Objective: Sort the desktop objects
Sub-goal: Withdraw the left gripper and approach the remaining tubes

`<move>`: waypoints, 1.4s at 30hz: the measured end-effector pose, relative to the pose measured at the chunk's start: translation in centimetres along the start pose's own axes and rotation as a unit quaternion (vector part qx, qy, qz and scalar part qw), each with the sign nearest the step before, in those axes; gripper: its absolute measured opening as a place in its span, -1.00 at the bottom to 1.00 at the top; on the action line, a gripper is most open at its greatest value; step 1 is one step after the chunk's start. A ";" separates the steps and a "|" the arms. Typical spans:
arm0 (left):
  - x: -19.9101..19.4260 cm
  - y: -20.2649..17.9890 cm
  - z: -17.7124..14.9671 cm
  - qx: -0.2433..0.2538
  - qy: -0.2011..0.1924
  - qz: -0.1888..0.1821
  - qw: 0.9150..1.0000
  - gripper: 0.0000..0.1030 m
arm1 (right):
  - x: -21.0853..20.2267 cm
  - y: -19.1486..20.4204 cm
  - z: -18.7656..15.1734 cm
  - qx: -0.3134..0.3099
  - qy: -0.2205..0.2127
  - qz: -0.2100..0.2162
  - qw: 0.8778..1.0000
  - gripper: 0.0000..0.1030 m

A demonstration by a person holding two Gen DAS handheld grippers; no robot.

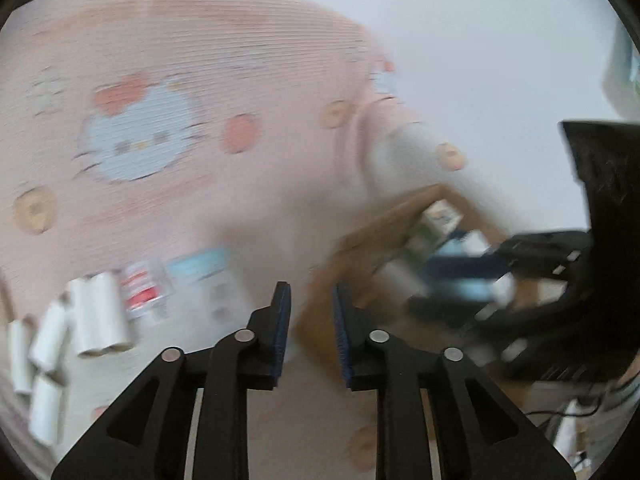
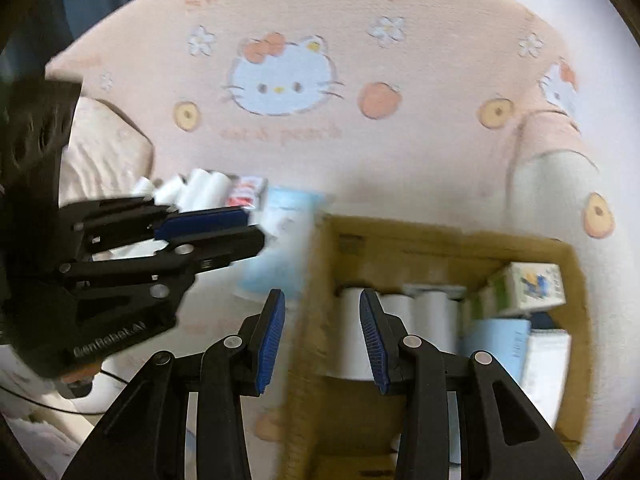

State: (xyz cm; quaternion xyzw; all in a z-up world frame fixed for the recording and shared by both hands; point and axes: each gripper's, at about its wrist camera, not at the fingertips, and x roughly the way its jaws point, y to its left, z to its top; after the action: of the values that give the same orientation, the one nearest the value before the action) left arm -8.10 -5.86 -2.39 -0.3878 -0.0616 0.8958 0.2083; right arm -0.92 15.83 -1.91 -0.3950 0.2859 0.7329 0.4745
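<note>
A brown cardboard box [image 2: 320, 264] sits on a pink cartoon-cat blanket [image 2: 360, 152]; it holds white rolls [image 2: 436, 312], a green-and-white carton [image 2: 528, 286] and pale blue packs. My right gripper [image 2: 322, 340] is open and empty over the box's left wall. My left gripper [image 1: 310, 332] is open and empty, left of the box [image 1: 384, 220]; it also shows in the right wrist view [image 2: 240, 228]. Loose white rolls [image 1: 100, 312], a red-and-white packet [image 1: 140, 294] and a pale blue pack [image 1: 200, 264] lie on the blanket to the left. The left wrist view is blurred.
The right gripper's black body [image 1: 560, 280] reaches over the box in the left wrist view. A white wall [image 1: 480, 40] rises behind the blanket. A thin black cable [image 2: 60, 392] lies at the lower left.
</note>
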 end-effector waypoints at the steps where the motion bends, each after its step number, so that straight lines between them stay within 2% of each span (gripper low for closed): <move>1: -0.5 1.0 -0.7 0.003 -0.001 0.023 1.000 -0.52 | 0.0 0.9 0.1 -0.001 -0.007 0.005 1.000 -0.32; 3: -1.8 3.5 -2.2 0.002 -0.006 0.070 0.998 -0.52 | 0.4 2.4 0.1 -0.005 -0.023 0.018 1.000 -0.32; 4: -2.4 4.6 -2.8 -0.005 -0.004 0.082 0.997 -0.52 | 0.4 3.3 0.0 -0.006 -0.032 0.027 0.999 -0.32; 7: -3.8 8.1 -4.5 -0.043 0.009 0.094 0.995 -0.52 | 0.8 5.8 -0.1 0.007 -0.044 0.049 0.998 -0.32; 10: -4.7 10.7 -5.8 -0.063 0.018 0.124 0.990 -0.48 | 2.3 7.5 0.1 0.019 -0.056 0.074 0.996 -0.32; 12: -5.2 12.4 -6.9 -0.068 0.029 0.149 0.986 -0.32 | 2.9 8.9 0.1 0.010 -0.067 0.080 0.995 -0.32; 15: -6.2 15.4 -8.5 -0.094 0.037 0.167 0.981 -0.30 | 4.5 11.4 0.5 -0.021 -0.072 0.076 0.994 -0.32; 17: -6.5 17.3 -9.3 -0.117 0.044 0.164 0.978 -0.30 | 5.9 13.3 0.6 -0.033 -0.068 0.082 0.994 -0.32; 19: -6.6 19.3 -9.9 -0.142 0.053 0.165 0.975 -0.30 | 7.7 15.3 0.8 -0.041 -0.062 0.110 0.991 -0.32; 25: -6.4 23.5 -11.4 -0.182 0.068 0.183 0.964 -0.30 | 13.4 20.6 1.3 -0.061 -0.051 0.146 0.986 -0.32; 31: -6.4 27.3 -12.8 -0.236 0.067 0.174 0.954 -0.30 | 17.7 22.8 2.0 -0.004 -0.017 0.215 0.976 -0.32; 35: -5.9 29.8 -14.0 -0.284 0.071 0.176 0.940 -0.30 | 19.7 23.9 2.0 0.007 0.004 0.217 0.976 -0.32; 40: -4.9 32.4 -15.6 -0.353 0.080 0.131 0.923 -0.30 | 21.8 25.1 1.5 0.018 0.032 0.235 0.971 -0.32; 42: -4.6 32.7 -15.9 -0.360 0.086 0.120 0.921 -0.30 | 22.3 25.5 1.3 0.021 0.037 0.242 0.969 -0.32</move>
State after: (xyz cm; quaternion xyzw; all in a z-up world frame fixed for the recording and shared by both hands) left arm -4.42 -38.23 -19.19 -0.5170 -0.3147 0.7944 -0.0503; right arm -30.15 17.46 -19.06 -0.3310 0.4059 0.8043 0.2807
